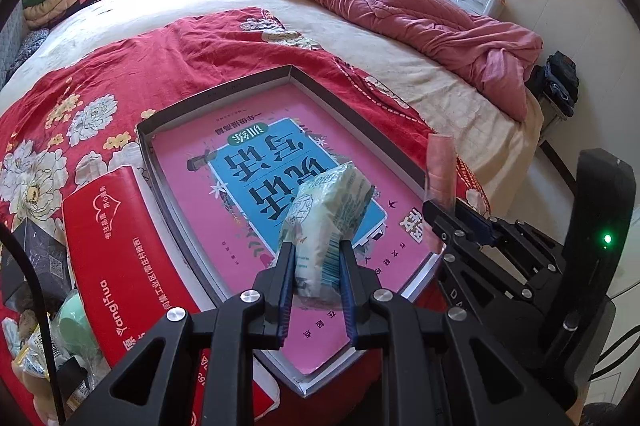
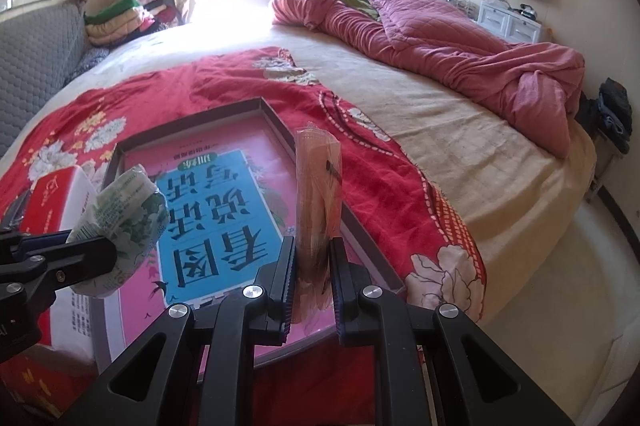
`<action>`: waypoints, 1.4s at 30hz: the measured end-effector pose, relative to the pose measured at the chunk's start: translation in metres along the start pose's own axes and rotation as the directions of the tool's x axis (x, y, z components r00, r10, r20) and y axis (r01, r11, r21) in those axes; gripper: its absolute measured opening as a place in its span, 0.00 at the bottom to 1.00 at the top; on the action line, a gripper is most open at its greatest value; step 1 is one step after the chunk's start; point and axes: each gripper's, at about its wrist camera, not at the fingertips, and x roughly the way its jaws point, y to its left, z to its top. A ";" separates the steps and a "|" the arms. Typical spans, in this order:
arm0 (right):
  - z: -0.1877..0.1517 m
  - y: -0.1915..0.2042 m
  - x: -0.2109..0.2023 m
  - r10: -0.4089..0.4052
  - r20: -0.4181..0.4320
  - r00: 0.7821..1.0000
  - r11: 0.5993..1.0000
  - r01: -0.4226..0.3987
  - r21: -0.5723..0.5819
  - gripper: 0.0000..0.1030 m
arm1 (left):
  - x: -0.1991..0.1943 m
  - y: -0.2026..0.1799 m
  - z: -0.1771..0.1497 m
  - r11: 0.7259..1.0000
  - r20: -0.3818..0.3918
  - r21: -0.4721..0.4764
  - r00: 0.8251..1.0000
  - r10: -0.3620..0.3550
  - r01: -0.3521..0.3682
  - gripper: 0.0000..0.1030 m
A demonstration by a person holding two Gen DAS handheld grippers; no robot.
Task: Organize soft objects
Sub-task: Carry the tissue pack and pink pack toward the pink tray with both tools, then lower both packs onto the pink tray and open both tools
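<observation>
My left tongs (image 1: 316, 258) are clamped on a soft white and green pack (image 1: 332, 202). My right tongs (image 2: 312, 258) are clamped on a thin orange pack (image 2: 318, 186) that stands up tall between them. Both packs hang just above the shallow box (image 2: 276, 118) on the bed (image 2: 460, 130). The box lies right under and ahead of both tongs. The white pack is over the middle, the orange one by the right wall. I think going down comes next.
</observation>
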 end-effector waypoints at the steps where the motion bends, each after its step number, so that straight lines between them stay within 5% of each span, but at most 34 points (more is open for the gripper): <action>1: -0.001 -0.001 0.004 0.014 -0.010 1.000 1.000 -0.014 0.003 0.16 | 0.002 -0.001 0.000 1.000 -0.003 0.007 1.000 0.005 -0.005 0.21; 17: -0.006 -0.021 0.026 0.140 -0.049 0.989 0.983 -0.133 0.126 0.25 | 0.038 -0.017 0.000 0.996 -0.128 0.071 0.990 0.059 -0.050 0.21; 27: -0.007 -0.036 0.021 0.210 0.004 0.978 0.952 -0.206 0.226 0.35 | 0.052 -0.020 -0.002 0.994 -0.176 0.084 0.981 0.085 -0.071 0.22; 36: -0.011 -0.039 0.015 0.194 0.017 0.981 0.953 -0.192 0.234 0.43 | 0.055 -0.023 -0.005 0.992 -0.195 0.085 0.975 0.103 -0.088 0.24; 42: -0.011 -0.046 0.010 0.175 0.042 0.984 0.950 -0.180 0.256 0.50 | 0.060 -0.021 -0.006 0.991 -0.218 0.081 0.969 0.118 -0.103 0.35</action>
